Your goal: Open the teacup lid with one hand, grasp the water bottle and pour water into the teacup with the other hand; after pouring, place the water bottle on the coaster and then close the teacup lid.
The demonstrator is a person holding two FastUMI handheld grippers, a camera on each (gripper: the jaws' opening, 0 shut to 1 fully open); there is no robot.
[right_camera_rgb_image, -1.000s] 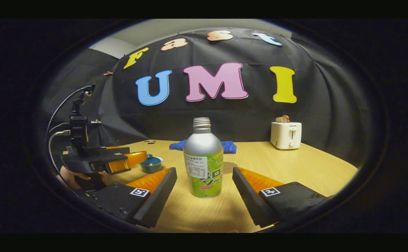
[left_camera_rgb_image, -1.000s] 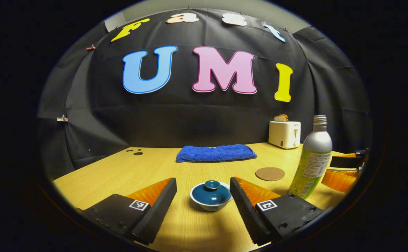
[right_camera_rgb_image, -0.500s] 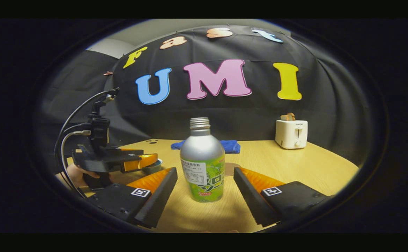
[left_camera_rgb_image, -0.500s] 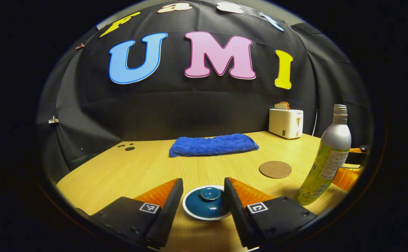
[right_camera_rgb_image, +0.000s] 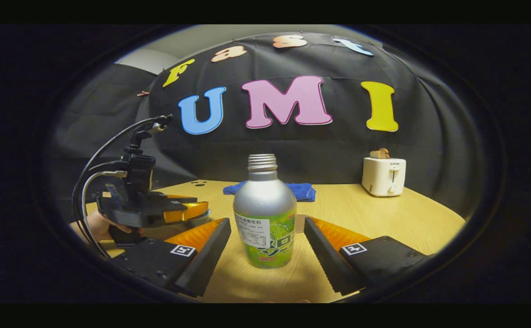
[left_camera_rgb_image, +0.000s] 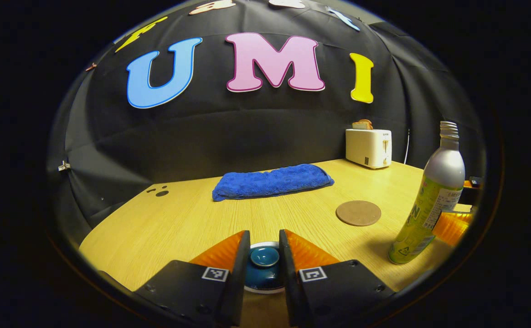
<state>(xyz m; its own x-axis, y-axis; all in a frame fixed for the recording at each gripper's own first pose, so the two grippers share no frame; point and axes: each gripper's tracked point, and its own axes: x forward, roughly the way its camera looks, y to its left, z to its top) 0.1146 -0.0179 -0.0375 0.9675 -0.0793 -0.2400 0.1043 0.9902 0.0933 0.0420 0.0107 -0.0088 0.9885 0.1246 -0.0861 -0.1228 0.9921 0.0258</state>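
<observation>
Teacup (left_camera_rgb_image: 261,286): white-rimmed, on the wooden worktop (left_camera_rgb_image: 188,218), near its front edge. Blue lid (left_camera_rgb_image: 264,269) seated on it, round knob (left_camera_rgb_image: 265,256) upright on top.

Left gripper (left_camera_rgb_image: 264,262): lowered over the teacup, fingers drawn close either side of the lid knob; whether both pads press on the knob cannot be told. In the right gripper view this gripper (right_camera_rgb_image: 188,214) sits left of the teacup's spot, held by a hand (right_camera_rgb_image: 103,225), cables rising from its body.

Water bottle (right_camera_rgb_image: 264,214): silver shoulder, green label, threaded neck with no cap on it. Upright on the worktop, to the right of the teacup. In the left gripper view the water bottle (left_camera_rgb_image: 429,200) stands at the right edge.

Right gripper (right_camera_rgb_image: 265,239): released, fingers spread wide with the water bottle between them, gaps on both sides, neither pad touching. An orange finger (left_camera_rgb_image: 452,225) of it shows just beside the water bottle in the left gripper view.

Coaster (left_camera_rgb_image: 358,212): round, brown, flat on the worktop, beyond the teacup and to its right, nothing on it.

Blue towel (left_camera_rgb_image: 272,181): folded, lying well behind the teacup.

Toaster (left_camera_rgb_image: 368,146): white, bread in the slot, at the far right corner behind the coaster.
</observation>
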